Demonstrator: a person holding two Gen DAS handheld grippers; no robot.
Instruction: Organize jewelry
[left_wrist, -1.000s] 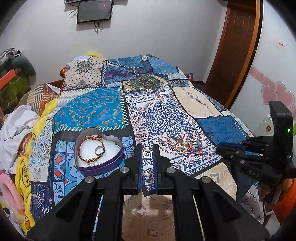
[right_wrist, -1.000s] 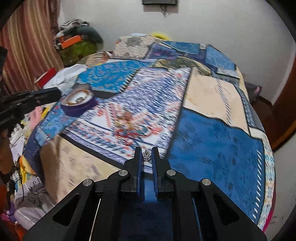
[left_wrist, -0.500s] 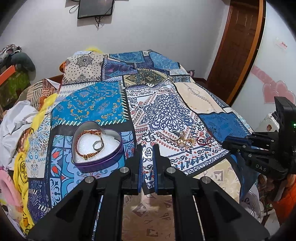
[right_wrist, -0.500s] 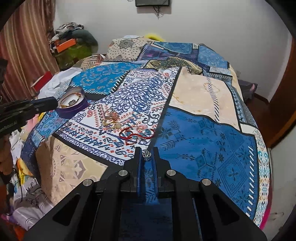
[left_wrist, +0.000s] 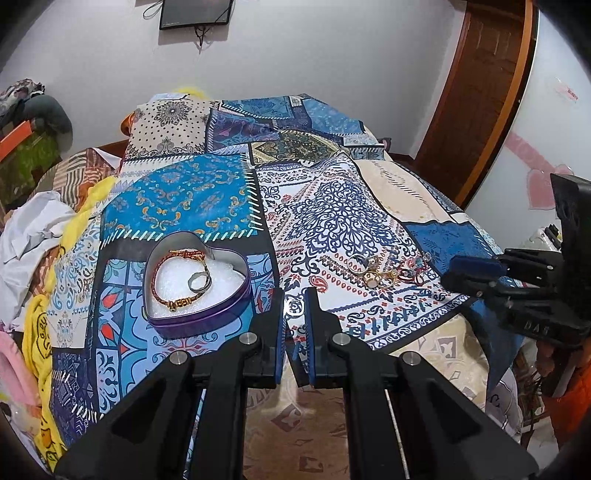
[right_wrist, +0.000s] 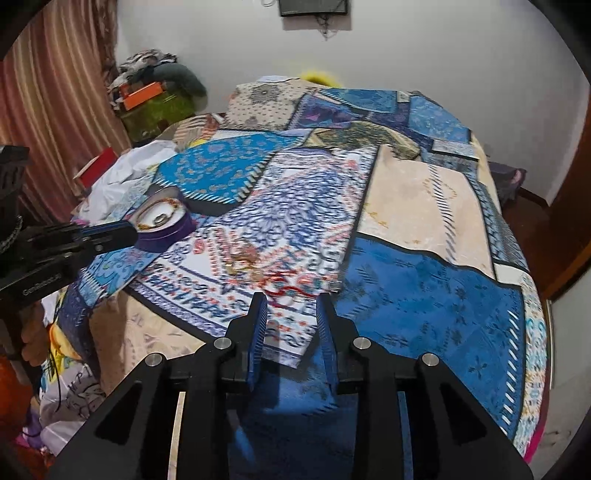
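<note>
**Charm released near the loose pile**

Found the loose jewelry (left_wrist: 380, 273), gold rings tangled with a red cord (right_wrist: 284, 291), lying on the bed (left_wrist: 424, 192) close to its near edge, right of the middle. Found the heart-shaped tin (left_wrist: 207, 321) further left along that same edge, well apart from the pile, already holding a braided bracelet (left_wrist: 162, 273) and a ring (left_wrist: 199, 282) on white padding.

Saw the right hand-held gripper (right_wrist: 291, 301) spread wide and empty just before the pile, where half a second earlier it had pinched a small silver charm. Could not trace the charm afterwards in the blurred right wrist view; judged it dropped among or beside the loose pieces, not in the tin.

Saw the left hand-held gripper (left_wrist: 294, 299) unchanged: almost closed, a thin gap between the pads, nothing held, hovering over the near edge between tin and pile.

Took the task as barely begun: two pieces boxed, the pile left to move. Expected the open jaws to mean a fresh pick from the pile.
</note>
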